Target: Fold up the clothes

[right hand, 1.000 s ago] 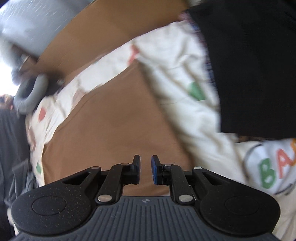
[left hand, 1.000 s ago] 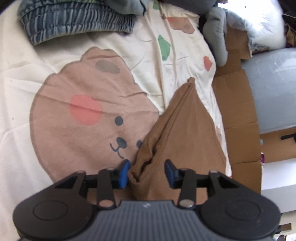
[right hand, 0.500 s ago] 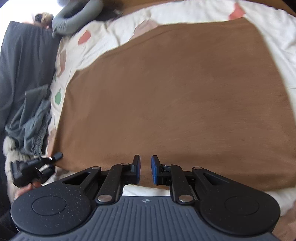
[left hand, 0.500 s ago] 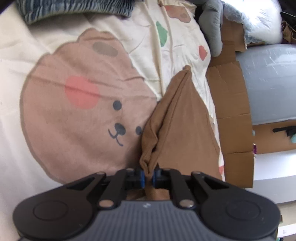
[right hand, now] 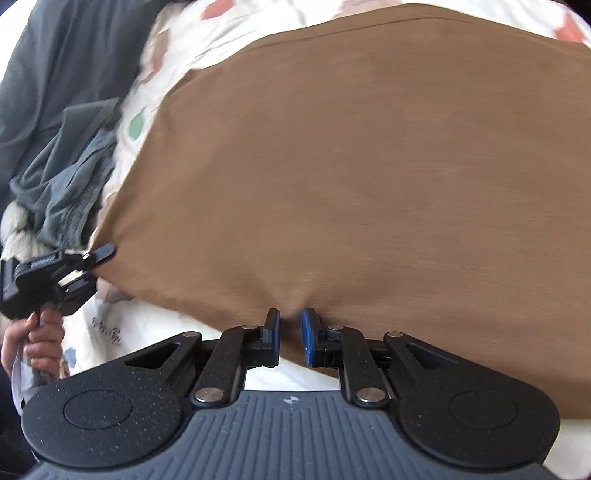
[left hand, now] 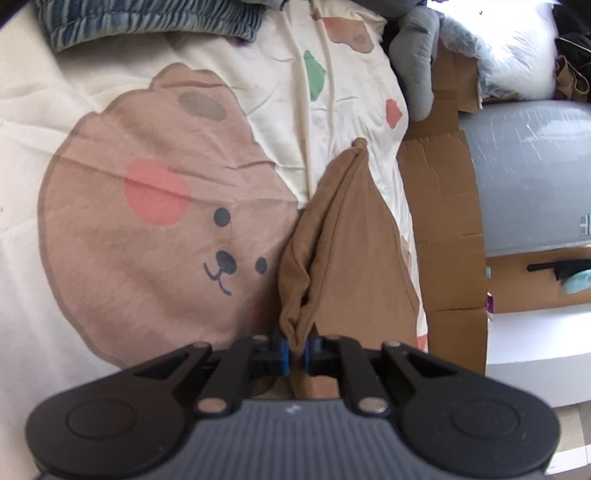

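Left gripper (left hand: pixel 295 350): fingers clamped on a bunched corner of the brown garment (left hand: pixel 347 251). Right gripper (right hand: pixel 290 334): fingers nearly together at the garment's near hem, fabric puckered between the pads; cannot tell if it is gripped. Garment lies spread on the bed (left hand: pixel 110 92), near the bed's edge beside the cardboard (left hand: pixel 439 206). Further on: bear print (left hand: pixel 155 221), then blue striped clothes (left hand: pixel 147 18) and a grey garment (right hand: pixel 70 177) at the far side.
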`<state>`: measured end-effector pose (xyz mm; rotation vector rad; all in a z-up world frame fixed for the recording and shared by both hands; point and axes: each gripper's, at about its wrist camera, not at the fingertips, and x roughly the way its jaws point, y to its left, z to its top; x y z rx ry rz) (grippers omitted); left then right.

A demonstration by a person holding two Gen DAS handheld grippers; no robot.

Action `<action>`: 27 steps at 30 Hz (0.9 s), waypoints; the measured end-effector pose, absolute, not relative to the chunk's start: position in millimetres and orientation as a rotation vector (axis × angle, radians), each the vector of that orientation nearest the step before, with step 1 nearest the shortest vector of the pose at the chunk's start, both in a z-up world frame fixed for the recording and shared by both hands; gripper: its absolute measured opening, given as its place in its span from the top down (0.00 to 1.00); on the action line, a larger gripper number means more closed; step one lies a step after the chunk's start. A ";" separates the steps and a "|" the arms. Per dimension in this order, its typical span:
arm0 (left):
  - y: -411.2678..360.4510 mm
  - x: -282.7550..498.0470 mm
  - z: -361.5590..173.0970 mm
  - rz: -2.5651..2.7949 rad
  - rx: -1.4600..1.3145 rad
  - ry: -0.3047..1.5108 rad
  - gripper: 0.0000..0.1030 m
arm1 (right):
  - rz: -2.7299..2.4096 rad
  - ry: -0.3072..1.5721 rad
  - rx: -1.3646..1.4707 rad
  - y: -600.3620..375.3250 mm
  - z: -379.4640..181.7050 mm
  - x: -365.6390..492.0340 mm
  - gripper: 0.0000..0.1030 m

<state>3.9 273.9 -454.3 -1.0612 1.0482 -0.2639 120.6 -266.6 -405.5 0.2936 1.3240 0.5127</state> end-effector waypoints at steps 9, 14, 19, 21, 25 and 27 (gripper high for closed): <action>274.8 3.1 -455.8 -0.251 -1.056 1.057 0.88 | 0.593 1.334 0.228 -230.4 -414.4 127.3 0.86; 275.2 4.2 -461.2 -0.224 -1.070 1.062 0.84 | 0.642 1.327 0.216 -214.9 -413.6 130.7 0.87; 274.8 3.8 -462.4 -0.223 -1.068 1.059 0.84 | 0.709 1.314 0.169 -188.3 -413.5 133.1 0.86; 275.5 3.2 -462.9 -0.223 -1.067 1.060 0.84 | 0.735 1.311 0.158 -179.5 -413.6 134.6 0.87; 277.1 1.6 -463.4 -0.225 -1.067 1.061 0.84 | 0.775 1.310 0.127 -162.4 -416.2 134.7 0.87; 276.7 1.9 -463.0 -0.227 -1.062 1.062 0.84 | 0.781 1.308 0.099 -157.7 -419.3 133.4 0.86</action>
